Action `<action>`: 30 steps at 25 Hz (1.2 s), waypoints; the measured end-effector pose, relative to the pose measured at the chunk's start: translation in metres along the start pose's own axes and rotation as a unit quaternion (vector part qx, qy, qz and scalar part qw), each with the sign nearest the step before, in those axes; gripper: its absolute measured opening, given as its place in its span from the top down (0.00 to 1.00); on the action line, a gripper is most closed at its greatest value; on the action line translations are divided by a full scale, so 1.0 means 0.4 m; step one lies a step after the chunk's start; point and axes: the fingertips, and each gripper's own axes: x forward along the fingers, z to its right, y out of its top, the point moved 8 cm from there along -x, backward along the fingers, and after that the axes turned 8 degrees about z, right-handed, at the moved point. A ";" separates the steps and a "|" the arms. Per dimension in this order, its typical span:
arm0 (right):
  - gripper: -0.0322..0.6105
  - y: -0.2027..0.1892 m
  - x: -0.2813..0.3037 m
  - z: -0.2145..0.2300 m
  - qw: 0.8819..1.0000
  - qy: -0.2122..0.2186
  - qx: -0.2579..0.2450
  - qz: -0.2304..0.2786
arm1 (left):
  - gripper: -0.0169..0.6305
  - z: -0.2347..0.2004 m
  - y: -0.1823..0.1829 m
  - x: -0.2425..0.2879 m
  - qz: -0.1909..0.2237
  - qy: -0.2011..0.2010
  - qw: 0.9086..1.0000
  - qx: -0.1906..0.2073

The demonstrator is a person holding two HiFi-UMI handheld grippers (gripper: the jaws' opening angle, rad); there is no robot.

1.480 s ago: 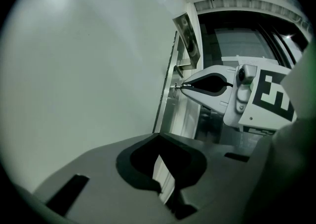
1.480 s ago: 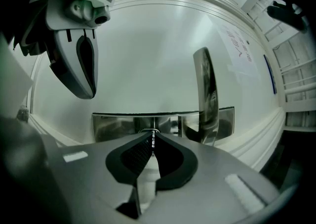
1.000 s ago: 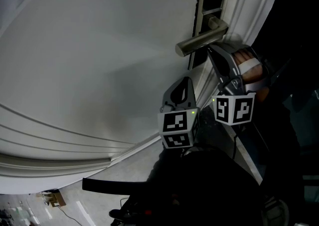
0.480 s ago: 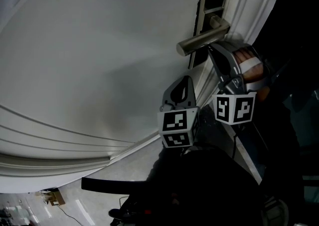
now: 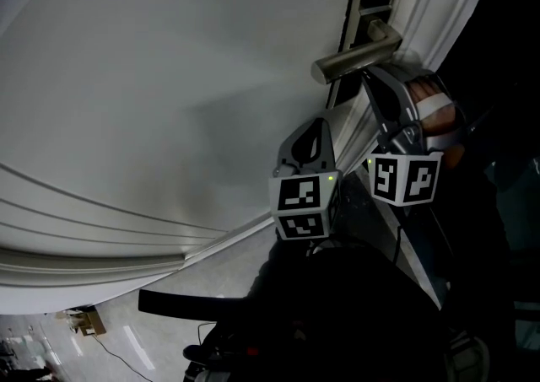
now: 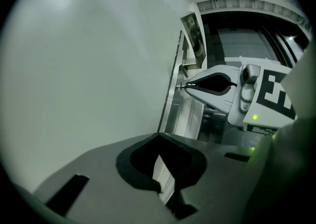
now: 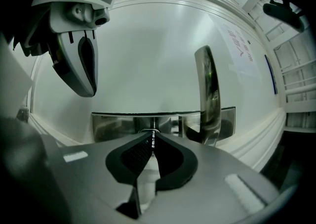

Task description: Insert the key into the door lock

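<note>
White door (image 5: 169, 77), silver handle (image 5: 359, 56) — left tongs (image 6: 159, 136), right tongs (image 7: 152, 136) grey; cubes (image 5: 301, 207) black-and-white.

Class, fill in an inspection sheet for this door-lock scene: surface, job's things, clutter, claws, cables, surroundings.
Surface: white door, plain.
Job's things: key pinched in the right claw, its tip at the lock plate; how deep it sits cannot be told. Handle beside the keyhole.
Clutter: brown thing on the floor, too small to name.
Claws: right claw shut on the key, a hand behind it; left claw shut, empty, held beside the right one.
Cables: thin cable below the right claw.
Surroundings: grey floor; darkness beyond the door frame.
</note>
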 end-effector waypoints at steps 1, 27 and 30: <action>0.93 0.000 0.000 -0.001 1.000 0.001 0.000 -0.001 | 0.97 -0.002 0.000 0.000 0.000 0.000 1.000 0.000; 0.93 -0.005 0.019 -0.002 1.000 0.003 -0.007 -0.014 | 0.97 0.009 -0.007 0.000 -0.005 -0.008 1.000 -0.001; 0.93 -0.003 0.020 -0.001 1.000 0.004 -0.006 -0.018 | 0.97 0.009 -0.008 -0.002 -0.006 -0.007 1.000 -0.003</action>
